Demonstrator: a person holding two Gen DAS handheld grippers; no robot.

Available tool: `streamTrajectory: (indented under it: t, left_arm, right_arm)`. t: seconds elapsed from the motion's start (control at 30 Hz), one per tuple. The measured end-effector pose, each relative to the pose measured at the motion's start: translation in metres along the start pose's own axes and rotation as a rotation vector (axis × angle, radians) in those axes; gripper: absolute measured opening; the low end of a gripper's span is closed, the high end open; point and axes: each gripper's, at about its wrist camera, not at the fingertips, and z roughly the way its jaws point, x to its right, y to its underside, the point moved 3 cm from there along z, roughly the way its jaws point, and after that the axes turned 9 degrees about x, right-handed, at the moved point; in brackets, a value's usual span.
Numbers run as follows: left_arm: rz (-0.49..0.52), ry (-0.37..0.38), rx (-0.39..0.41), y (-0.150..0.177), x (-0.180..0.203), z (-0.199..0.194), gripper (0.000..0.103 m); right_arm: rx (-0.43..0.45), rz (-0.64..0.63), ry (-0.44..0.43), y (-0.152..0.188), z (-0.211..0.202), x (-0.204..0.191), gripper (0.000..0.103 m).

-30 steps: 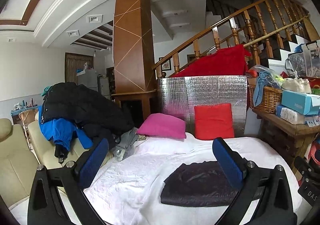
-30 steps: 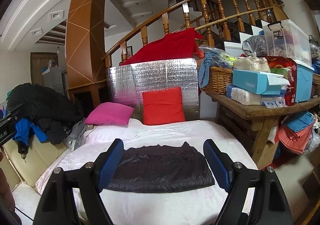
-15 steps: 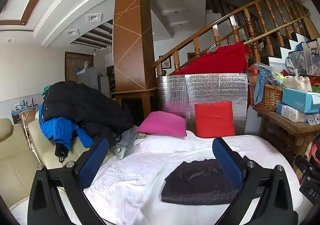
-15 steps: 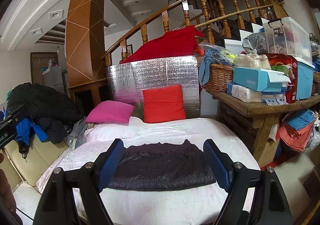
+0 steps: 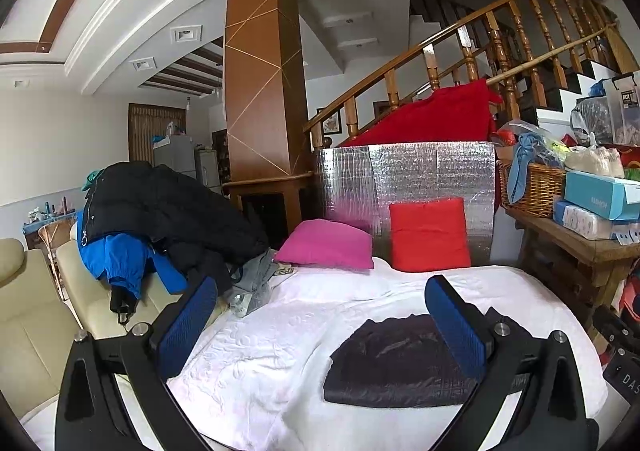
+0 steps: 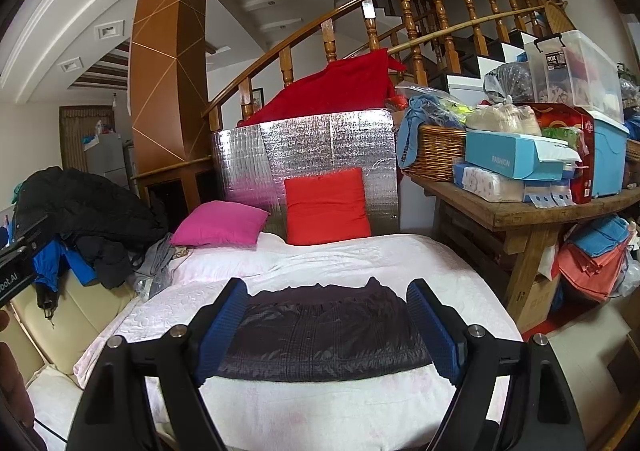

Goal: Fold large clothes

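A dark quilted garment [image 6: 324, 331] lies folded into a flat rectangle on the white bed cover [image 6: 340, 255]. It also shows in the left wrist view [image 5: 396, 363], low and right of centre. My right gripper [image 6: 326, 327] is open and empty, held above and in front of the garment. My left gripper [image 5: 320, 327] is open and empty, held above the bed to the garment's left. A pile of black and blue coats [image 5: 160, 211] lies on the cream sofa [image 5: 36, 315] at the left.
A pink pillow [image 5: 326, 245] and a red pillow [image 5: 430, 235] lean at the bed's head against a silver foil panel [image 5: 408, 179]. A cluttered wooden table [image 6: 532, 211] with a basket and boxes stands at the right. A grey garment [image 5: 256, 283] lies by the sofa.
Both grippers have drifted slightly back and upward. The garment sits a little lower in both views. Nothing was grasped or released.
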Motion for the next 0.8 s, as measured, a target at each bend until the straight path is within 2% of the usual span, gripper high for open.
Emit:
streamTrajectory:
  t: [0.6,0.7,0.8]
  left_arm:
    - [-0.017,0.010,-0.009,0.004,-0.011,0.004,0.103]
    - [-0.012,0.031,-0.018,0.007,-0.009,0.008,0.103]
    - [-0.046,0.115,-0.023,0.010,-0.006,0.016,0.103]
  right_arm:
    - [-0.029,-0.032,-0.011,0.009,0.013,-0.009,0.085]
    - [-0.029,-0.039,-0.015,0.011,0.016,-0.013,0.085]
    - [-0.033,-0.047,-0.016,0.011,0.027,-0.013,0.085]
